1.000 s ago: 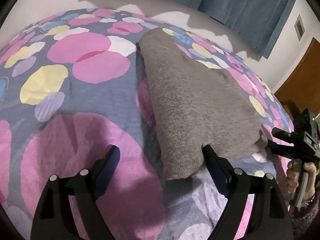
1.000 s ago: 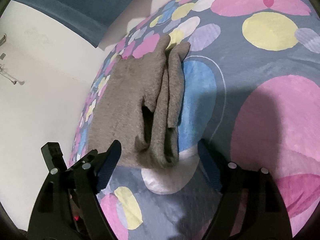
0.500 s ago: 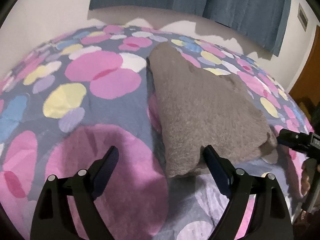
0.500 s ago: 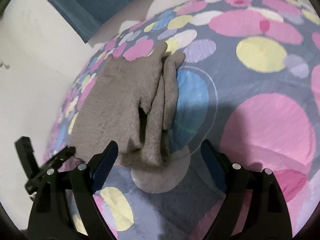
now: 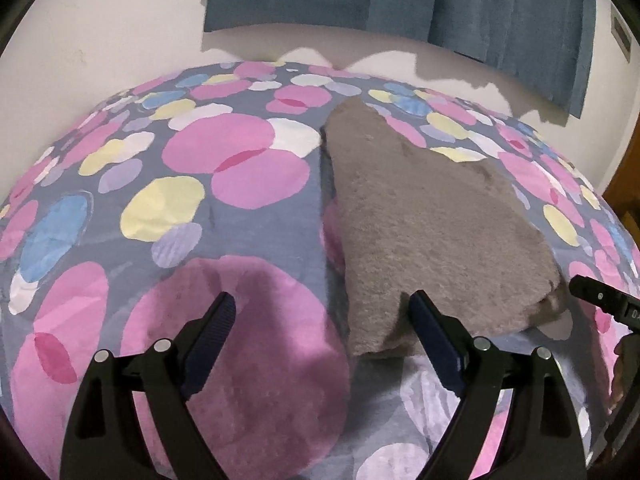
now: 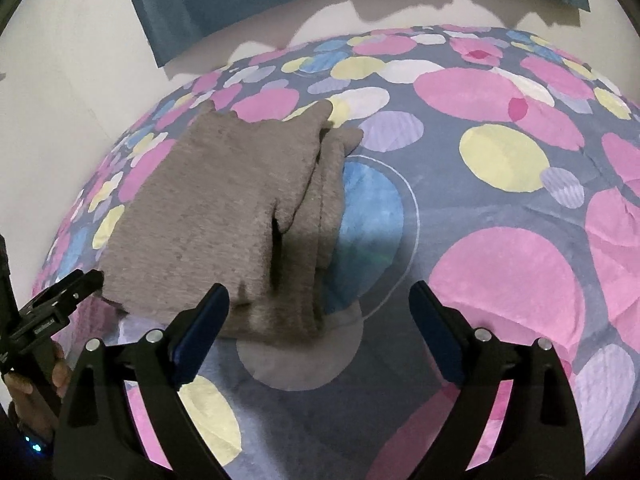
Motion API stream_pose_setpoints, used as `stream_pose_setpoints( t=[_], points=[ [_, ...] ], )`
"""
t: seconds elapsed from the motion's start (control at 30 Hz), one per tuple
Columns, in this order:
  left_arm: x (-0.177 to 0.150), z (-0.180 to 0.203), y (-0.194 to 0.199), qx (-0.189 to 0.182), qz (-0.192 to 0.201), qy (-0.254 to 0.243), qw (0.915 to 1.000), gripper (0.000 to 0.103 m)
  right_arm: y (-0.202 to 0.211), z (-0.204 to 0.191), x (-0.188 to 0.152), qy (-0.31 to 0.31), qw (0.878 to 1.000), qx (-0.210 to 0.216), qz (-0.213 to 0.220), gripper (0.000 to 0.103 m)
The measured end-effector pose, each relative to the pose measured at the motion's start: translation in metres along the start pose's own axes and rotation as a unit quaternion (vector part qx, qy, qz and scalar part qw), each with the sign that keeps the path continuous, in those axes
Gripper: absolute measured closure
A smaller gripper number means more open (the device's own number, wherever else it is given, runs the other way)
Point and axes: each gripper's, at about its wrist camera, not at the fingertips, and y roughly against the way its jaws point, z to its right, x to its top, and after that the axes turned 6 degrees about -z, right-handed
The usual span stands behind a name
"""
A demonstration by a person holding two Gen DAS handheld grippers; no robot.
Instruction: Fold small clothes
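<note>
Pulled back and lifted away from the folded grey-brown fleece garment [image 5: 432, 232] since a second ago, both tongs, with more wall and blue curtain [image 5: 460, 4] now showing beyond the far edge of the spotted pink, yellow and blue bedspread [image 5: 224, 168]. Left gripper [image 5: 322, 326] spread wide and empty, hovering just short of the garment's near left corner, its right finger overlapping that corner in the left wrist view without any visible pinch. Right gripper [image 6: 318, 314] likewise wide and holding nothing, poised over the garment's near end where the stacked layers show. Garment lying flat on the bedspread as a long narrow bundle, running from near the front edge toward the far edge, well in from both side edges. Along its right side, in the right wrist view, loose layers standing apart with a dark gap [image 6: 276, 248] between them, and two separate tips at the far end. Looks like a fold just finished, or one more crosswise fold pending; hard to say which. Risks from here: catching only the top layer at the near end and peeling the bundle open; dragging the soft bedspread up along with the fleece if the fingers dig too low; uneven lifting by the two sides, skewing the layers; thick pile springing back and undoing a fold left unpressed.
</note>
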Motion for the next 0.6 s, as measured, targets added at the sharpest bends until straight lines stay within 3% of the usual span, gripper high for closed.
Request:
stream_pose_setpoints(
  t=[0.17, 0.6],
  points=[
    [-0.0008, 0.0018, 0.0013, 0.019, 0.005, -0.002, 0.9998, 0.015, -0.0001, -0.0001, -0.0012, -0.002, 1.000, -0.009, 0.002, 0.011],
    [-0.0017, 0.0003, 0.0009, 0.026, 0.000, 0.003, 0.9997, 0.015, -0.0031, -0.0066, -0.0061, 0.013, 1.000, -0.021, -0.001, 0.011]
  ],
)
